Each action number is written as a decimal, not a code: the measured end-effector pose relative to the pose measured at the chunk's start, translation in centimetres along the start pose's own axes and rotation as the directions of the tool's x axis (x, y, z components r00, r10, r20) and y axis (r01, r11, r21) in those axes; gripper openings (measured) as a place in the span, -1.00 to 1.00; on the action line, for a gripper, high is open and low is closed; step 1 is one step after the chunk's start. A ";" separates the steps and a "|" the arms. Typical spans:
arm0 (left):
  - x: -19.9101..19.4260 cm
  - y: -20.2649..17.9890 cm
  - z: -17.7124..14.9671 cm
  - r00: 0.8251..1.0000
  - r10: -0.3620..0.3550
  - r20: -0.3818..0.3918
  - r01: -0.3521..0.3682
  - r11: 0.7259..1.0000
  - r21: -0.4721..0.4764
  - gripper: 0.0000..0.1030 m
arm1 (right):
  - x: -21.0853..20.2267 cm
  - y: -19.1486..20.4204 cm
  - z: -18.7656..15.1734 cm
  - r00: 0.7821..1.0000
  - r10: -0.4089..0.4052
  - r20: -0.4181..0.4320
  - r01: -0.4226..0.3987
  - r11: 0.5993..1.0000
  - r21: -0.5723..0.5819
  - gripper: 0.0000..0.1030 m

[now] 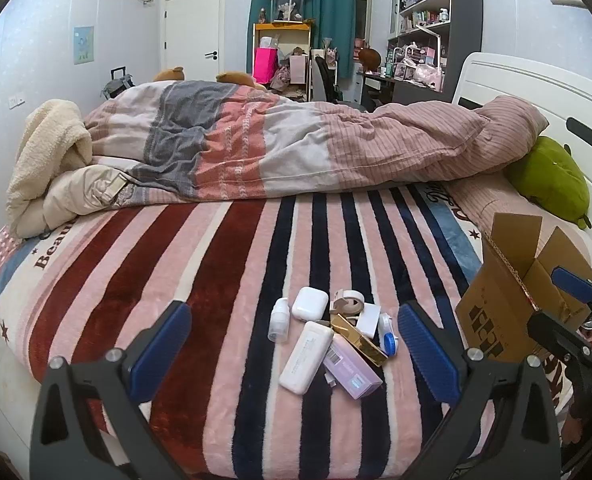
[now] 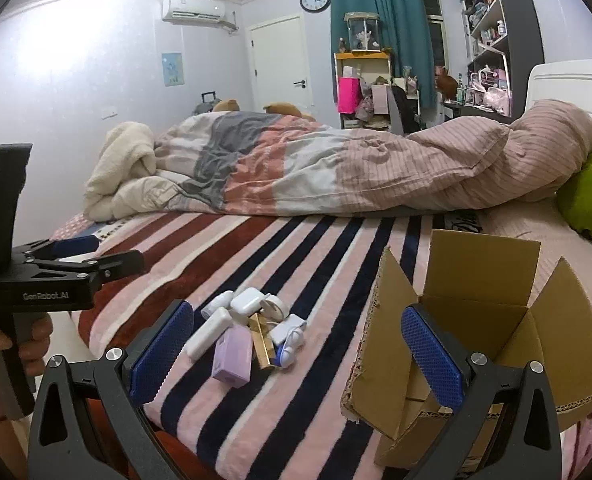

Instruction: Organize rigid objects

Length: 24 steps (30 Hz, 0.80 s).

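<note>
A small pile lies on the striped blanket (image 1: 224,280): a clear pump bottle (image 1: 279,319), a white earbud case (image 1: 309,304), a long white box (image 1: 306,357), a lilac box (image 1: 351,369), a gold box (image 1: 356,337), a tape roll (image 1: 348,300) and a blue-and-white lens case (image 1: 388,335). My left gripper (image 1: 294,354) stands open around the pile, holding nothing. The same pile shows in the right wrist view, with the lilac box (image 2: 234,356) nearest. My right gripper (image 2: 296,354) is open, its right finger in front of the open cardboard box (image 2: 475,280).
A rumpled duvet (image 1: 296,148) and cream blanket (image 1: 48,160) cover the far half of the bed. A green plush (image 1: 551,180) lies by the white headboard (image 1: 535,92). A hand (image 2: 0,340) holds the left gripper's body (image 2: 48,276) at the bed's left edge. Shelves and a desk stand beyond.
</note>
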<state>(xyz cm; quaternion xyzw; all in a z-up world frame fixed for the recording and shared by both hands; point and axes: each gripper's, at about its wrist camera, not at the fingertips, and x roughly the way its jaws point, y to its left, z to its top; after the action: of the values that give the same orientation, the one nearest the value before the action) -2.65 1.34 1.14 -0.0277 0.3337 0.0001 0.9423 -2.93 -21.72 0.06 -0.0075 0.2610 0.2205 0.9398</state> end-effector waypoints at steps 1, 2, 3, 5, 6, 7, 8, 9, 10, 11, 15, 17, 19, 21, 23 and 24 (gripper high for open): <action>0.0 -0.1 0.0 1.000 0.001 0.000 -0.001 1.000 0.001 0.99 | 0.0 0.0 0.0 1.000 -0.007 -0.001 0.007 1.000 -0.002 1.00; 0.0 -0.2 0.0 1.000 0.002 0.000 -0.002 1.000 0.002 0.99 | 0.0 0.0 -0.1 1.000 -0.012 -0.001 0.012 1.000 -0.003 1.00; 0.0 -0.1 0.0 1.000 0.001 0.000 -0.001 1.000 0.002 0.99 | 0.0 0.0 -0.1 1.000 -0.014 0.000 0.014 1.000 -0.002 1.00; 0.0 -0.2 0.0 1.000 0.003 0.000 -0.003 1.000 0.001 0.99 | 0.0 -0.1 -0.1 1.000 -0.011 0.000 0.011 1.000 0.002 1.00; 0.0 -0.2 0.0 1.000 0.003 0.000 -0.003 1.000 0.001 0.99 | 0.0 -0.1 -0.1 1.000 -0.010 0.001 0.010 1.000 0.006 1.00; 0.0 -0.1 0.0 1.000 0.004 0.000 -0.004 1.000 0.002 0.99 | 0.0 -0.1 -0.2 1.000 -0.009 0.002 0.009 1.000 0.007 1.00; 0.0 -0.2 0.0 1.000 0.004 0.000 -0.004 1.000 0.001 0.99 | -0.1 -0.1 -0.1 1.000 -0.012 0.003 0.012 1.000 0.003 1.00; 0.0 -0.1 0.0 1.000 0.004 0.000 -0.004 1.000 0.000 0.99 | -0.1 -0.1 -0.1 1.000 -0.015 0.007 0.015 1.000 0.000 1.00; -0.1 -0.1 0.1 1.000 0.005 0.000 -0.005 1.000 -0.002 0.99 | -0.2 -0.1 -0.1 1.000 -0.019 0.010 0.019 1.000 -0.004 1.00; -0.1 -0.1 0.1 1.000 0.006 0.000 -0.006 1.000 -0.002 0.99 | -0.3 -0.1 -0.1 1.000 -0.020 0.013 0.020 1.000 -0.006 1.00; -0.1 0.1 0.0 1.000 0.011 -0.001 -0.011 1.000 -0.002 0.99 | -0.4 0.1 -0.1 1.000 -0.012 0.020 0.012 1.000 -0.012 1.00; -0.1 0.1 0.1 1.000 0.014 -0.002 -0.014 1.000 -0.003 0.99 | -0.4 0.2 -0.1 1.000 -0.010 0.022 0.011 1.000 -0.016 1.00; 0.0 0.3 0.0 1.000 0.013 0.000 -0.013 1.000 -0.005 0.99 | -0.4 0.3 -0.1 1.000 -0.014 0.028 0.014 1.000 -0.020 1.00; 0.1 0.4 0.0 1.000 0.014 0.000 -0.014 1.000 -0.005 0.99 | -0.5 0.8 -0.1 0.999 -0.027 0.042 0.029 0.999 -0.044 1.00; 0.2 0.6 0.0 1.000 0.014 0.002 -0.014 1.000 -0.007 0.99 | -0.5 1.7 0.1 0.998 -0.037 0.055 0.041 0.995 -0.088 1.00; 0.2 1.0 0.0 1.000 0.011 0.006 -0.011 1.000 -0.012 0.99 | -0.5 2.2 0.2 0.998 -0.033 0.061 0.039 0.993 -0.109 1.00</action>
<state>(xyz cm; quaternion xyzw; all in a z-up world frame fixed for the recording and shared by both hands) -2.48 2.35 0.98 -0.0315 0.3309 0.0072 0.9431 -4.09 -19.93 0.71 -0.0577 0.2201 0.2177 0.9491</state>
